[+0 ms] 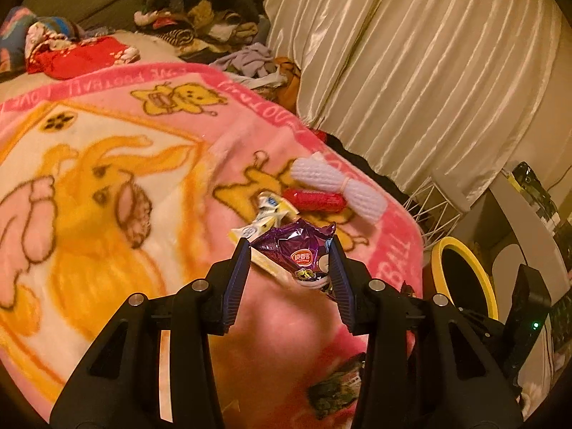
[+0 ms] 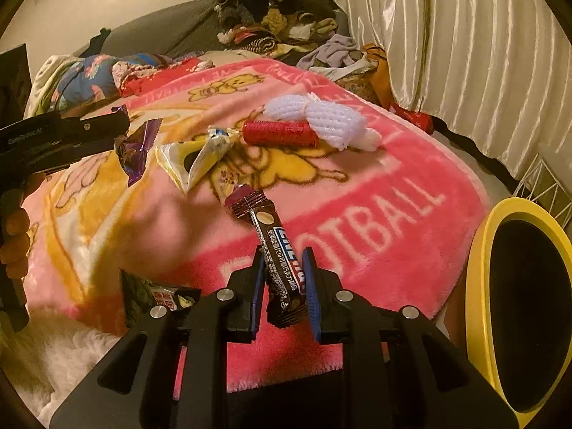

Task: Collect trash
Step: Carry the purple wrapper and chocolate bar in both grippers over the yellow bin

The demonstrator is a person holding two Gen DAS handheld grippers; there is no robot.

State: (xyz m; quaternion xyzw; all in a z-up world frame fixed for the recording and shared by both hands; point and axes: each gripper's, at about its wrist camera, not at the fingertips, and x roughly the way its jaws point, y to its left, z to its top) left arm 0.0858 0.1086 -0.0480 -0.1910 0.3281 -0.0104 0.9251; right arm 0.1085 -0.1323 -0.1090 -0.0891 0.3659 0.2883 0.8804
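My left gripper (image 1: 289, 250) is shut on a crumpled purple snack bag (image 1: 291, 255), held above the pink cartoon blanket (image 1: 107, 186). The right wrist view shows that left gripper (image 2: 119, 134) from the side with the purple bag (image 2: 136, 153) hanging from it. My right gripper (image 2: 283, 255) is shut on a dark brown chocolate bar wrapper (image 2: 275, 236) that sticks up between its blue pads. A yellow and white wrapper (image 2: 193, 157) lies on the blanket (image 2: 357, 196), as do a red mesh roll (image 2: 279, 132) and a white foam net (image 2: 321, 118). A green wrapper (image 2: 157, 296) lies near the blanket's near edge.
A yellow-rimmed bin (image 2: 479, 268) with a dark inside stands right of the bed, also seen as the bin (image 1: 437, 264) in the left wrist view. Cream curtains (image 1: 429, 71) hang behind it. A heap of clothes (image 1: 207, 18) covers the bed's far end. A hand (image 2: 14, 236) grips the left tool.
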